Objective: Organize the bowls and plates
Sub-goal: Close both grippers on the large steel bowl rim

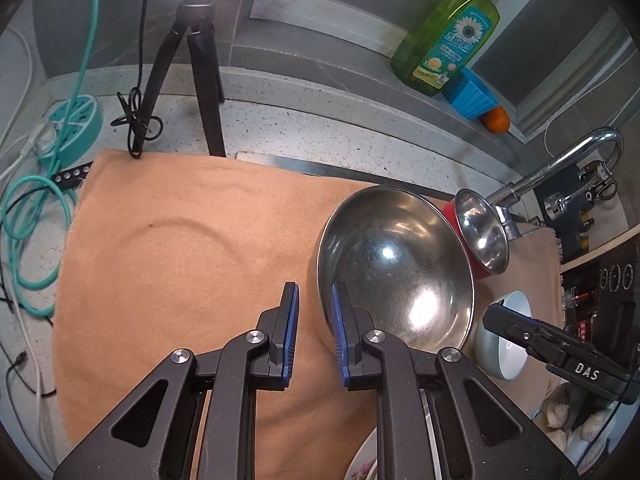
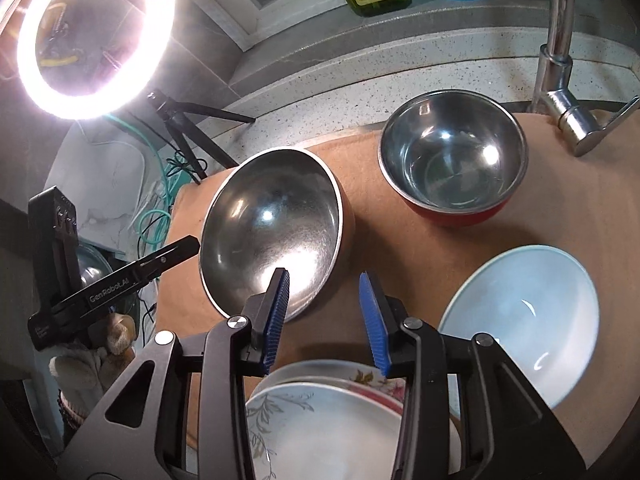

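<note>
A large steel bowl [image 1: 394, 264] [image 2: 276, 224] sits on the tan cloth [image 1: 180, 248]. My left gripper [image 1: 315, 312] is open, its jaws astride the bowl's near-left rim without gripping it. A smaller steel bowl with a red outside [image 1: 480, 236] [image 2: 452, 160] stands behind it. A pale blue bowl [image 2: 524, 320] [image 1: 506, 340] lies to the right. Two stacked white floral plates [image 2: 320, 420] lie below my right gripper [image 2: 326, 300], which is open and empty, above the cloth [image 2: 384, 236] between the steel bowl and the plates.
A chrome faucet [image 2: 560, 60] [image 1: 560, 168] stands at the back right. A green soap bottle [image 1: 448, 36], blue cup [image 1: 472, 96] and orange [image 1: 496, 118] sit on the ledge. A tripod [image 1: 196, 72], ring light [image 2: 96, 36], cables and teal power strip [image 1: 74, 124] are at the left.
</note>
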Available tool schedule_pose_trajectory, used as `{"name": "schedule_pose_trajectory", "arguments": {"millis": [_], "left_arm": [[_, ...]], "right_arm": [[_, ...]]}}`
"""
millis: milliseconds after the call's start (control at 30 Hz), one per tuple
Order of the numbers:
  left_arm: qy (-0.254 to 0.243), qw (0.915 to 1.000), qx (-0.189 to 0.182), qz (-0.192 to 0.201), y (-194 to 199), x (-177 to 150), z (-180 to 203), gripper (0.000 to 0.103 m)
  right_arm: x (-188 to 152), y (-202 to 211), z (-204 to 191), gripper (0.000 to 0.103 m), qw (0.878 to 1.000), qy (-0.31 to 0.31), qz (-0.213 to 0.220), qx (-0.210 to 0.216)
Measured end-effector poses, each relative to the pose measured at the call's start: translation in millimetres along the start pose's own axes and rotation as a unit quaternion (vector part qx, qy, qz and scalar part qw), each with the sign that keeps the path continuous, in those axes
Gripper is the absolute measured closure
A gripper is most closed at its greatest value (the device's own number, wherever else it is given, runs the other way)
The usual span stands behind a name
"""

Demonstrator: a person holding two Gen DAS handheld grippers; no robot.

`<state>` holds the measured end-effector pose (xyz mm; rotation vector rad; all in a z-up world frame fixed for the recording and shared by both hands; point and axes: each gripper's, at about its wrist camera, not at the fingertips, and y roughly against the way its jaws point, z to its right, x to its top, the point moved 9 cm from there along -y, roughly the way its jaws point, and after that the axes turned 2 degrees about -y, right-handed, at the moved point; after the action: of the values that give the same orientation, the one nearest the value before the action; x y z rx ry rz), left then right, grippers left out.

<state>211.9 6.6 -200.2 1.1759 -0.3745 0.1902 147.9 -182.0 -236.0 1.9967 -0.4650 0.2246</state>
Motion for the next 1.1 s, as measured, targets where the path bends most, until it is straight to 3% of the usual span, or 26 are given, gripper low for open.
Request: {"name": "schedule_pose_trajectory", "arguments": {"millis": [133,367,467,800,1100], "left_arm": [[-0.003,1.0000,-0.001,-0.007,-7,0,1,0.088],[-0.001,0.9998,-0.009,-0.018,-16,0,3,0.088],[-0.004,0.9998,-0.008,-0.017,-17,0,3,0.091],[-0.002,0.9999,0.002,-0.013,-14,-4,1,0.092],[0.013,0.9998,0.010,0.008,18,-25,-4,0.091]], "right_arm": [[6,-13,5,0.066,1.000,-0.010,-0.003,-0.008],[10,-25,5,0.086,1.000,-0.001,-0.004,-0.010],[9,-29,4,0.088,1.000,0.002,-0.009,-0.012],[10,-28,0,0.089,1.000,0.022,-0.002,-0.014],[-6,-18,-16,0.089,0.999,0.044,-0.002,0.013]]}}
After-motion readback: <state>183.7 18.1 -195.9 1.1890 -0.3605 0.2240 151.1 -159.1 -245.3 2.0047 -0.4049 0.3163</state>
